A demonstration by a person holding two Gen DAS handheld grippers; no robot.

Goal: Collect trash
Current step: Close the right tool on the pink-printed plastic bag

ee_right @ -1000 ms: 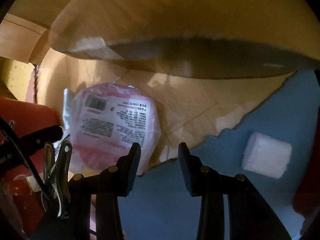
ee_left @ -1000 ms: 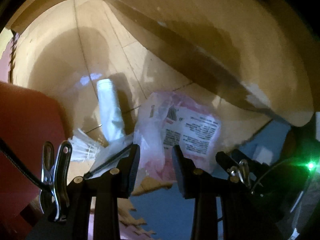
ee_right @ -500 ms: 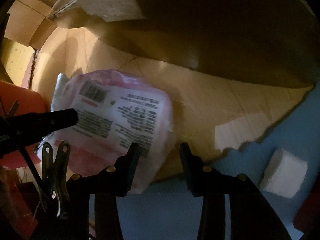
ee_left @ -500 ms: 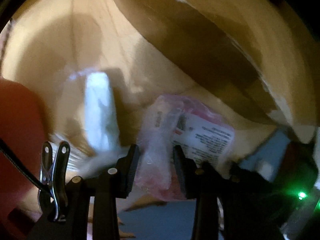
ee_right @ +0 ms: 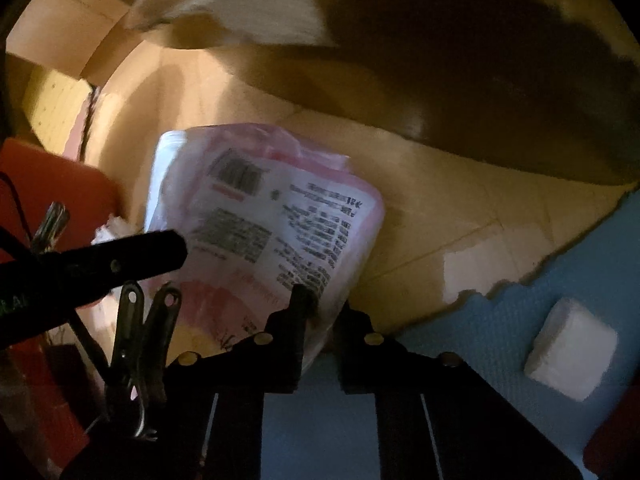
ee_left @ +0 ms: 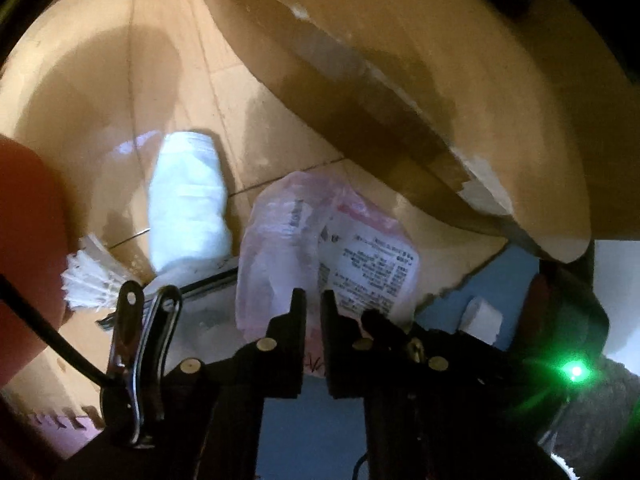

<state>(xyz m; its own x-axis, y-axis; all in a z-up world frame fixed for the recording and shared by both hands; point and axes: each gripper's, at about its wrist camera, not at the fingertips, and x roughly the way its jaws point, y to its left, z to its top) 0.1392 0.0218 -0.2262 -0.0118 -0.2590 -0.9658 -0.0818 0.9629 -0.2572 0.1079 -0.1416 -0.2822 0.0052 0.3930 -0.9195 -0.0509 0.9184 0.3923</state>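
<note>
wrapper lies on the floor at the mat edge | bottle just left of it, on the floor | shuttlecock left of the bottle | foam block on the mat, well right of the wrapper | cardboard flap behind

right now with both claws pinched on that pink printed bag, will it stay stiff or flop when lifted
Probably floppy: the pink bag is thin, wrinkled film that bunches where the left claw and right claw, both just closed, pinch its lower edge. It looks light and nearly empty. The glossy film may slip out.
</note>
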